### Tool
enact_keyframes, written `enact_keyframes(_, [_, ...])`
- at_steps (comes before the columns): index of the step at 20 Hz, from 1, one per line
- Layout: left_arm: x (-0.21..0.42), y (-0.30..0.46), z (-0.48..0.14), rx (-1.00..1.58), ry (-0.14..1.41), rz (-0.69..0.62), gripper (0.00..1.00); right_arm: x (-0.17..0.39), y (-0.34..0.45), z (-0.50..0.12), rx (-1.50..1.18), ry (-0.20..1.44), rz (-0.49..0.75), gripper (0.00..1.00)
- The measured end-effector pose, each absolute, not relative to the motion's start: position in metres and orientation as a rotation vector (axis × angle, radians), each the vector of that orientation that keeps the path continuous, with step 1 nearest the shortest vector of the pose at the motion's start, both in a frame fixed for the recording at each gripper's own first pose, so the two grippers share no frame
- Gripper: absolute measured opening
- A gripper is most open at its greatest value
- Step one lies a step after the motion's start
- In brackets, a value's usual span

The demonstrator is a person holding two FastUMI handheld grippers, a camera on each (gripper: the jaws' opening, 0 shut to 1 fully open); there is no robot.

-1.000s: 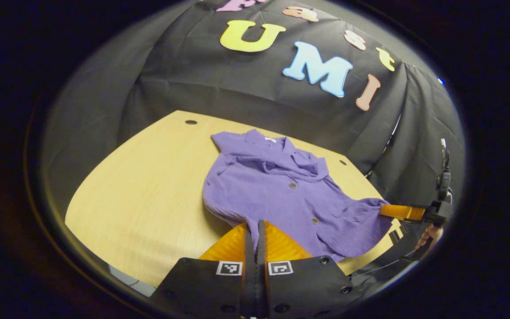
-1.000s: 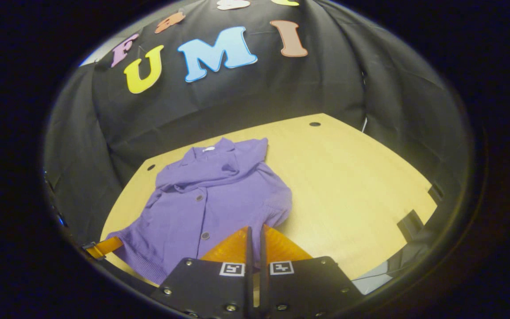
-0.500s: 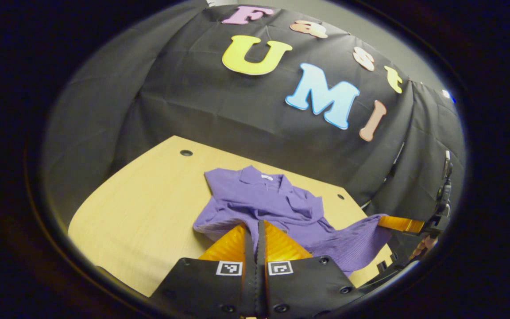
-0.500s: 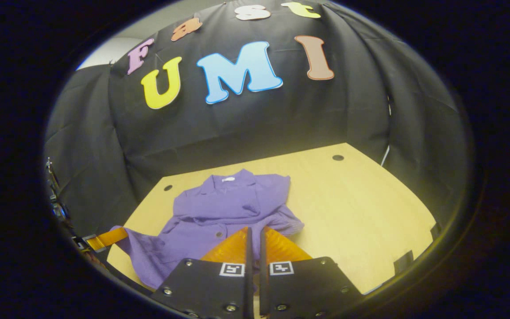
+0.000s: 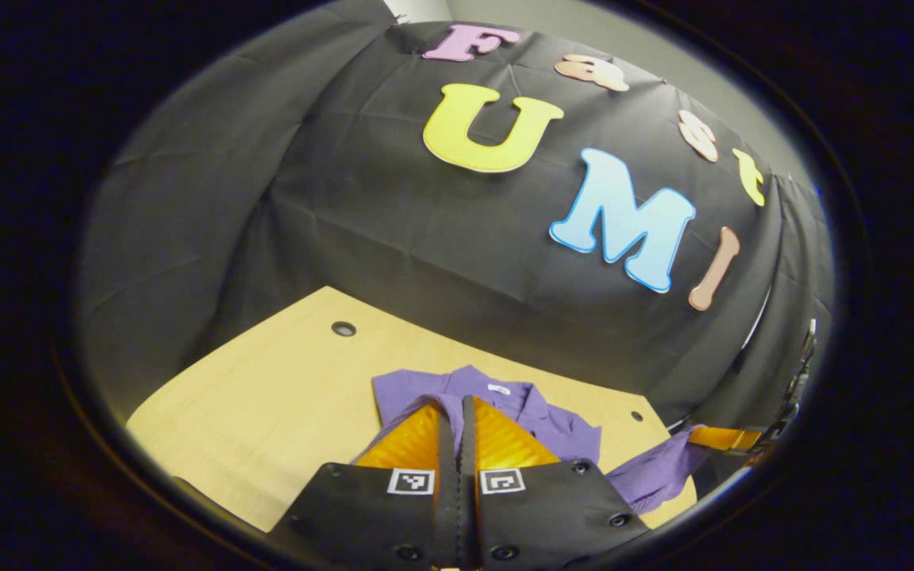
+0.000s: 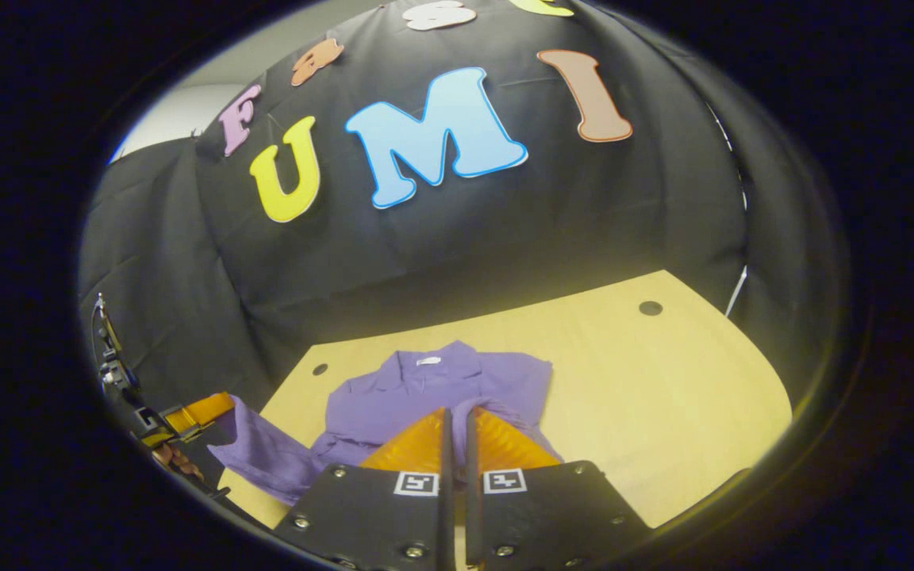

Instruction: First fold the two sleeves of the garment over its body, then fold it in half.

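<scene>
A purple button-up garment lies on the wooden table, collar toward the booth wall. My left gripper is shut on one hem corner, held up over the garment's body close to the collar. My right gripper is shut on the other hem corner above the same garment. In the right gripper view the left gripper hangs off to the left, with purple cloth draping from it. The left gripper view has the right gripper at the right edge, pinching the cloth. The lower body of the garment is hidden under my fingers.
The black cloth wall stands right behind the table's far edge. Round holes sit near the table's back corners. Bare table lies right of the garment. A hand holds the left gripper.
Both grippers have lifted the hem and carried it forward toward the collar. The garment's lower half has come off the table, so less of its body shows.
</scene>
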State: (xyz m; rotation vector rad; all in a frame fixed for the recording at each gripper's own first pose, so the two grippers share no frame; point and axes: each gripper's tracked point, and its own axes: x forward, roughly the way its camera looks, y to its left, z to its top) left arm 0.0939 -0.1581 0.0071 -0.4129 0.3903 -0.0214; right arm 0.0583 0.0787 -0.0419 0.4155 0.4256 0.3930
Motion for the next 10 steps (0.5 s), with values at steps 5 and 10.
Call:
enact_keyframes(5, [0.178,-0.145,-0.014,-0.400,0.391,-0.015,0.06,0.125,0.080,-0.050,0.472,0.470,0.330,0.06])
enact_keyframes(10, [0.248,-0.143,-0.052,-0.355,0.444,-0.040,0.06,0.191,0.081,-0.071,0.475,0.507,0.258,0.06])
